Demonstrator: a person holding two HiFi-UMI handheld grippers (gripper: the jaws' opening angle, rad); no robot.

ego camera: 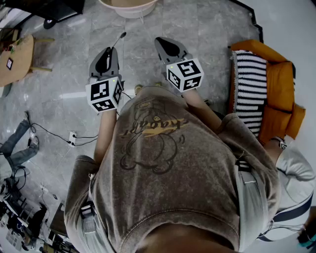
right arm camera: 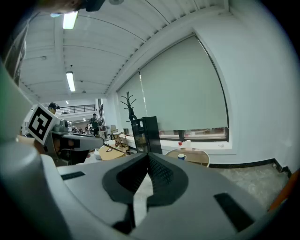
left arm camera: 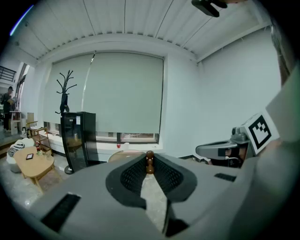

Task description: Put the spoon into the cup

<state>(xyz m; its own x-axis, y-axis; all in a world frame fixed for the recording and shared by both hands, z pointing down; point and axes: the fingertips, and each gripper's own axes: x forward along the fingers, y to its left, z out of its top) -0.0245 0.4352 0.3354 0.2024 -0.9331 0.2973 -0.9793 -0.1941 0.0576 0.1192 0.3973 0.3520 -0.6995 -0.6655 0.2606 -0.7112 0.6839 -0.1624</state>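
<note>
My left gripper [ego camera: 108,54] is shut on the spoon [ego camera: 120,38], whose thin handle sticks out forward past the jaw tips. In the left gripper view the spoon [left arm camera: 149,162] shows end-on as a brown knob pinched between the pads. My right gripper [ego camera: 168,47] is shut with nothing in it, and its jaw tips meet in the right gripper view [right arm camera: 148,158]. Both are held side by side at chest height over the floor. A small blue-and-white cup [right arm camera: 182,157] stands on a round table [right arm camera: 199,157] far ahead. The table's rim [ego camera: 129,10] shows at the top of the head view.
An orange sofa [ego camera: 279,84] with a striped cushion [ego camera: 251,86] stands at the right. A second person [ego camera: 291,197] sits at lower right. Cables and a power strip [ego camera: 73,138] lie on the floor at left. A low wooden table [left arm camera: 33,164], a black cabinet [left arm camera: 77,138] and a coat stand [left arm camera: 64,91] stand further left.
</note>
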